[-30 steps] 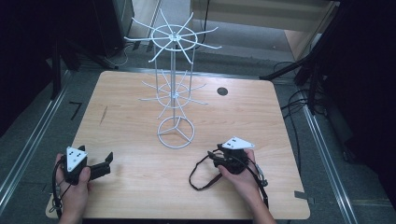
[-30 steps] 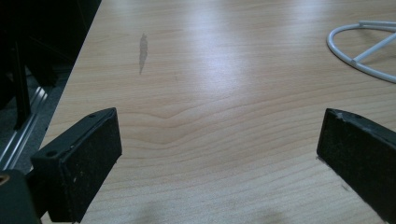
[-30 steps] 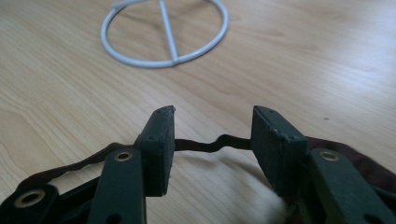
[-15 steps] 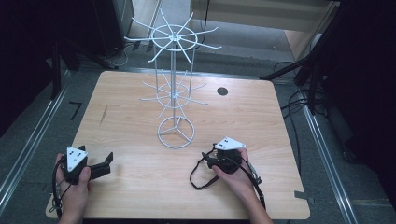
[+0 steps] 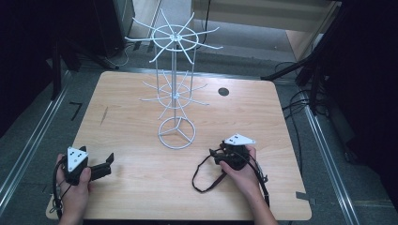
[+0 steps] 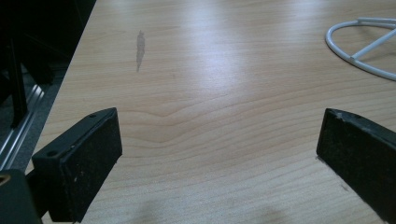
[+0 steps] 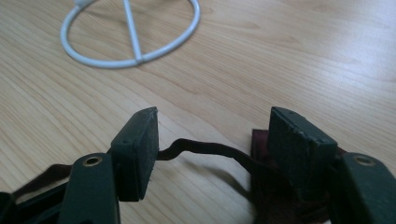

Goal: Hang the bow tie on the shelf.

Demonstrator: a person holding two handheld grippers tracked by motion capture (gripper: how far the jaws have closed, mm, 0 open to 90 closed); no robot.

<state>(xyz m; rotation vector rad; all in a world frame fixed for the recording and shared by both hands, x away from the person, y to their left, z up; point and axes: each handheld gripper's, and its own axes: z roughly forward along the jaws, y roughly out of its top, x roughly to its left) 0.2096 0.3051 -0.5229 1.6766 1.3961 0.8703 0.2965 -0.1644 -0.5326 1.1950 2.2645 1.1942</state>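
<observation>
A light wooden table (image 5: 141, 117) carries a white wire rack (image 5: 176, 93) that stands upright near its middle, with the long axis vertical, spokes spreading out at two levels and a ring base (image 7: 130, 37) flat on the wood. The left gripper (image 5: 105, 165) rests at the near left corner in the person's left hand (image 5: 75, 187), its jaws wide apart over bare wood. The right gripper (image 5: 217, 153) lies at the near right, jaws parted and holding nothing, with a dark strap (image 7: 205, 149) running between them and looping on the table toward the person.

No readable text or labels.
</observation>
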